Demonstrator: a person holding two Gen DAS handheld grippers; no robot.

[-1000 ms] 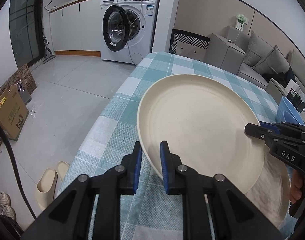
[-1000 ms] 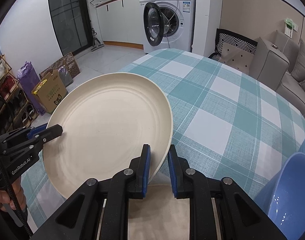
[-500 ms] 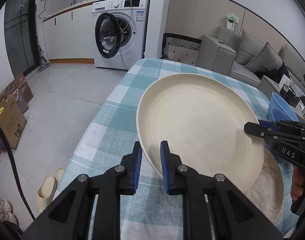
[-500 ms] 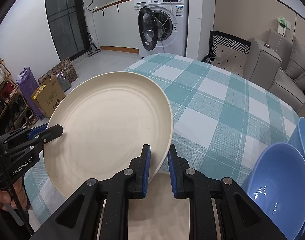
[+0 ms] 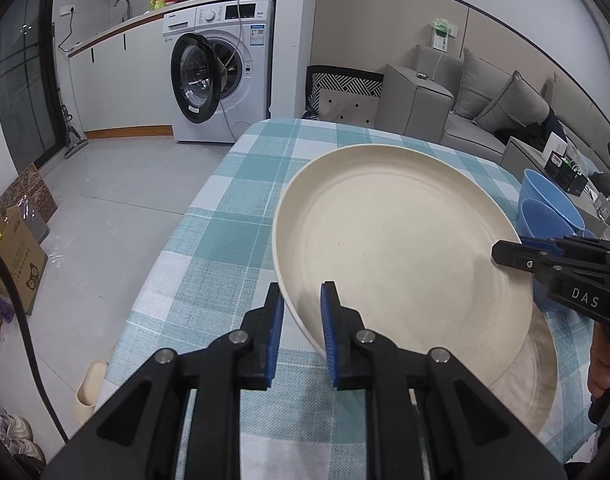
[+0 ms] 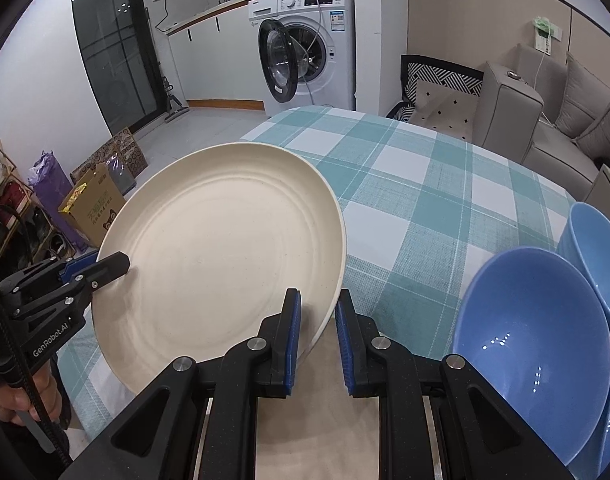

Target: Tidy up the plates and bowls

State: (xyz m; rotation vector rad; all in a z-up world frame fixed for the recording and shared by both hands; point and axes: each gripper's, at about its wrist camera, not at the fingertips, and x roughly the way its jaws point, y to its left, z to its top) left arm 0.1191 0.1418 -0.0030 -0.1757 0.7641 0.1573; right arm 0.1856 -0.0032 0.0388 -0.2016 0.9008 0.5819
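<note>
A large round cream plate (image 5: 397, 252), shallow with faint concentric rings and a low raised rim, was held tilted above the table (image 5: 233, 216), the left gripper (image 5: 301, 332) clamped on one edge and the right gripper (image 6: 317, 332) clamped on the opposite edge. Directly beneath it a second cream plate (image 5: 533, 376) lay flat on the teal-and-white checked cloth, near the table's near edge. Just to the right stood blue bowls (image 6: 533, 332) crowded together, while the far half of the table was bare cloth, with a washing machine (image 5: 221, 80) and a grey sofa (image 5: 493, 116) beyond.
</note>
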